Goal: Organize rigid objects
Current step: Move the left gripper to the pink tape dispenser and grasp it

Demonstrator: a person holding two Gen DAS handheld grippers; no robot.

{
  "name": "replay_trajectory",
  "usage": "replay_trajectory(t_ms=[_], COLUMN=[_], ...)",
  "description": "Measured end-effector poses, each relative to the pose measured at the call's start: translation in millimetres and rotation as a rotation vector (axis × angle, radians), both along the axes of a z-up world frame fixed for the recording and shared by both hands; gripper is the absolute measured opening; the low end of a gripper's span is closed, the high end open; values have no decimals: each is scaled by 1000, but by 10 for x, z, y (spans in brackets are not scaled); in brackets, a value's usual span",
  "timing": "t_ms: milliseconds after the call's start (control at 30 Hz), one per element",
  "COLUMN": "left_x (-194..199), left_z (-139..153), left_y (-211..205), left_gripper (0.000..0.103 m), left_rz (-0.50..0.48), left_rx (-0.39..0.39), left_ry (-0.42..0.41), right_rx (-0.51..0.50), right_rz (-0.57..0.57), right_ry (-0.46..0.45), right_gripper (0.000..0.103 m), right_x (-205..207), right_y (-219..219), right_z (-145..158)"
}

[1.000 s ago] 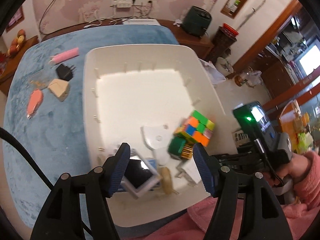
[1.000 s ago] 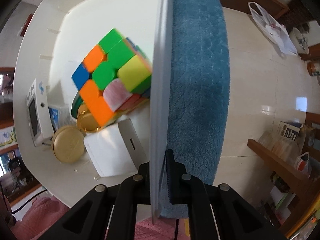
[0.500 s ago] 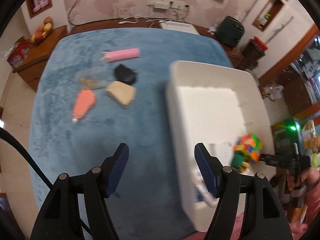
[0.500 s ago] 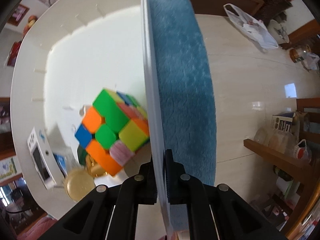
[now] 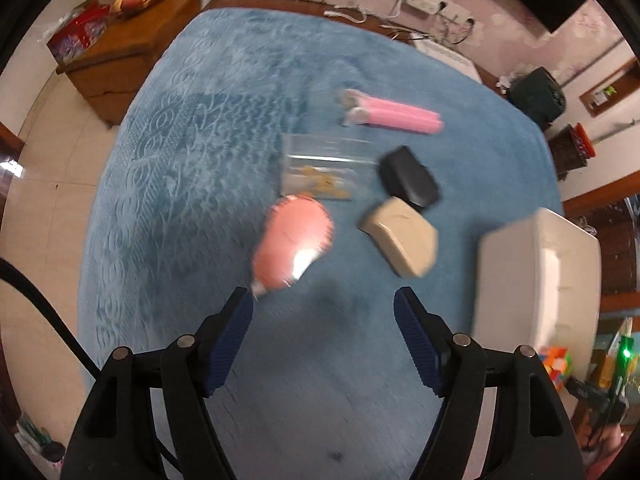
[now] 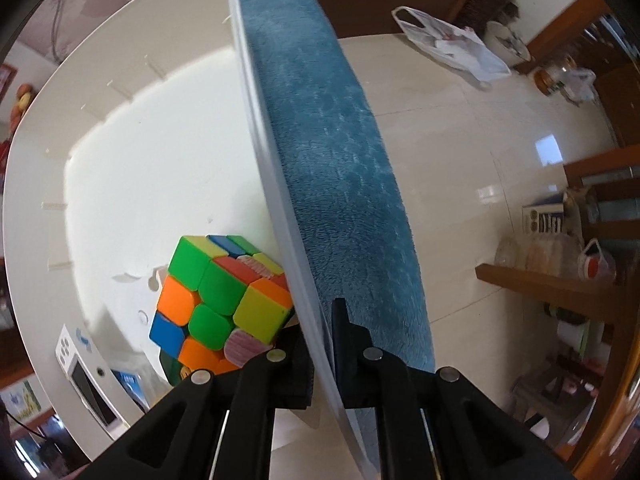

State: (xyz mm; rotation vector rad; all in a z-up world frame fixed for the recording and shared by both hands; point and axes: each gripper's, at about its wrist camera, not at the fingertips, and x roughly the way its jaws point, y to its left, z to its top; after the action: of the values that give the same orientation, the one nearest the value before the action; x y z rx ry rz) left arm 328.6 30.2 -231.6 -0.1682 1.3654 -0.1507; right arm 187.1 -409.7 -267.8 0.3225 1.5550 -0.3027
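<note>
The left gripper [image 5: 323,308] is seen over the blue cloth [image 5: 192,168] w/ its jaws spread wide; the jaws have just been opening further and nothing is held between them, only bare cloth. The salmon-pink brush [image 5: 294,248] is located just ahead of the left fingertip, its narrow end close to that pad; contact cannot be determined owing to blur. A beige block [image 5: 400,236] lies to the right of the brush, w/ a black block [image 5: 408,178] touching or overlapping its far edge. A clear bag [image 5: 320,168] w/ small tan pieces inside is placed beyond the brush, and a pink tube pair [image 5: 394,118] lies farther off, approx. parallel to the far table edge. The white bin [image 5: 536,280] stands at the right edge of the cloth, well apart from the loose items. The right gripper [image 6: 324,344] is clamped on the bin's thin side wall [image 6: 256,128], one finger inside and one outside against the cloth. Inside the bin, a multicolour cube [image 6: 220,300] rests against that wall near the inner finger; a white device w/ a dark screen [image 6: 86,376] lies at the bin's near-left corner. Tiled floor [image 6: 460,160] is visible beyond the table edge.
</note>
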Motion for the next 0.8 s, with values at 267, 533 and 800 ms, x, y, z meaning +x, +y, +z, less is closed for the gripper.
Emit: replay_trajectory(t_ms=[267,533,800], left_x=[362,418,403], left_z=[-407,-544,-542], left_y=[25,-81,-148], left_gripper=[77,77,69], left_rz=[-12,-52,-37], left_rx=[55,116,148], left_ry=[64,73,59], right_rx=[-24,-50,-57], right_rz=[-80,-108,-112], right_ry=[22,34,35], right_gripper=[12,14,14], right_x=[26,21,17], right_y=[-44,-15,17], right_z=[-51,-55,-44])
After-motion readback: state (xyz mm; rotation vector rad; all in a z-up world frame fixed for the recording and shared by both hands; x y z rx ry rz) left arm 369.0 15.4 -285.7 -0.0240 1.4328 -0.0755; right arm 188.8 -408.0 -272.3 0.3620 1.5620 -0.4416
